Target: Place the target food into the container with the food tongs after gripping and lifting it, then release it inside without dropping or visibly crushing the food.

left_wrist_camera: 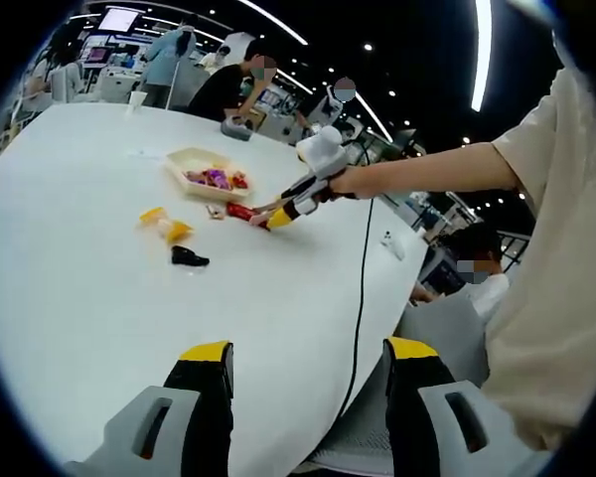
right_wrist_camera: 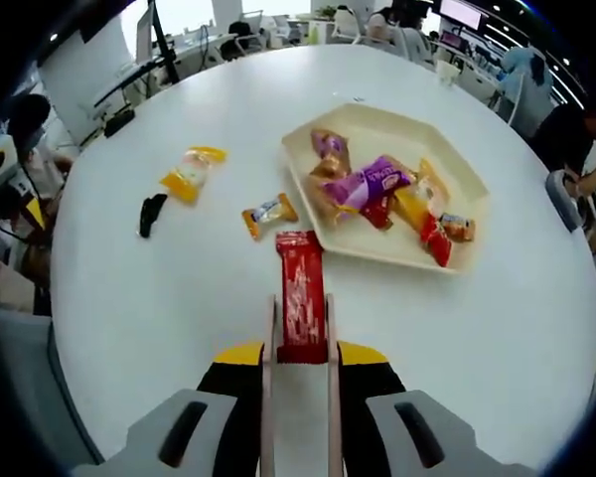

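A red snack packet [right_wrist_camera: 300, 283] lies on the white table, just short of the cream tray [right_wrist_camera: 377, 134]. My right gripper [right_wrist_camera: 300, 353] is shut on pale food tongs [right_wrist_camera: 269, 397], whose two arms run along either side of the packet's near end. The tray holds several wrapped snacks, among them a purple one [right_wrist_camera: 370, 182]. In the left gripper view, the right gripper [left_wrist_camera: 281, 216] reaches over the table with the tongs at the red packet [left_wrist_camera: 240, 210], beside the tray [left_wrist_camera: 184, 154]. My left gripper [left_wrist_camera: 308, 358] hangs open near the table edge, holding nothing.
Loose on the table are a small orange-white candy [right_wrist_camera: 268, 212], a yellow packet [right_wrist_camera: 192, 171] and a black item [right_wrist_camera: 151, 214]. A black cable [left_wrist_camera: 360, 298] runs over the table edge. People sit at the far side, one beside the table [left_wrist_camera: 457, 308].
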Demonstrator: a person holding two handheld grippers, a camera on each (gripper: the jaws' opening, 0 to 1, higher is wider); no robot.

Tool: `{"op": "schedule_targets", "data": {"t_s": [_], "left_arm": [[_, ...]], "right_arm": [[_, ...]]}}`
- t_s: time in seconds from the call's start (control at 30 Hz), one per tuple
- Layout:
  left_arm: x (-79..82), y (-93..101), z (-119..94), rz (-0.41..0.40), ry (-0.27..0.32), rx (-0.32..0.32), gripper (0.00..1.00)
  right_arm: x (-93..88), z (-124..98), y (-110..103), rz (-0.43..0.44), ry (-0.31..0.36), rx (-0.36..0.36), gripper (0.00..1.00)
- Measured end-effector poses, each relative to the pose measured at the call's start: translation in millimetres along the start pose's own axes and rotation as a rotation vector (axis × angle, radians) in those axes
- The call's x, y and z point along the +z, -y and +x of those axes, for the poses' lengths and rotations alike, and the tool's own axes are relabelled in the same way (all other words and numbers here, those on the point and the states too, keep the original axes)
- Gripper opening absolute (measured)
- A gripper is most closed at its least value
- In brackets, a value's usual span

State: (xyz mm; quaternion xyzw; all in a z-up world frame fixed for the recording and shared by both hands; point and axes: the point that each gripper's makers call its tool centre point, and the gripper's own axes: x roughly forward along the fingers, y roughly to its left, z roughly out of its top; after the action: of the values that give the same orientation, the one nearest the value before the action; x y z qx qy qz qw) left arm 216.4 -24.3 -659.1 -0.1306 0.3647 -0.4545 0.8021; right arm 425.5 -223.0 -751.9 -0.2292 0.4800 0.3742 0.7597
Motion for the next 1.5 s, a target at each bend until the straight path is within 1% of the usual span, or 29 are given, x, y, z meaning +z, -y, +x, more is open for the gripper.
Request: {"op": "schedule_targets", "data": {"t_s": [0.1, 0.23, 0.3, 0.33, 0.53, 0.97, 1.5], "left_arm": [[-0.3, 0.0, 0.3, 0.001, -0.002, 0.0, 0.6], [-0.1, -0.1, 0.3, 0.0, -0.001, 0.001, 0.6], [-0.4, 0.1, 0.4, 0.0, -0.003, 0.001, 0.6], [-0.7, 0.1, 0.5, 0.001, -0.004, 0.001, 0.6], [-1.1, 0.6, 1.1, 0.001, -0.005, 0.001, 0.6], [-0.4, 0.5, 1.7, 0.0, -0.005, 0.001, 0.6], [1.1, 0.2, 1.5, -0.001, 0.0, 0.002, 0.59]], "right_arm": [[0.0, -0.1, 0.1, -0.001, 0.003, 0.0, 0.25], [0.7, -0.2, -0.5, -0.024, 0.009, -0.001, 0.25], [0.0, -0.3, 1.3, -0.033, 0.005, -0.014, 0.25], [-1.7, -0.6, 2.7, -0.026, -0.008, -0.027, 0.25], [0.4, -0.1, 0.5, -0.021, -0.001, -0.016, 0.25], [-1.5, 0.5, 1.8, 0.006, -0.021, -0.036, 0.23], [2.5, 1.1, -1.0, 0.011, -0.014, -0.031, 0.21]]}}
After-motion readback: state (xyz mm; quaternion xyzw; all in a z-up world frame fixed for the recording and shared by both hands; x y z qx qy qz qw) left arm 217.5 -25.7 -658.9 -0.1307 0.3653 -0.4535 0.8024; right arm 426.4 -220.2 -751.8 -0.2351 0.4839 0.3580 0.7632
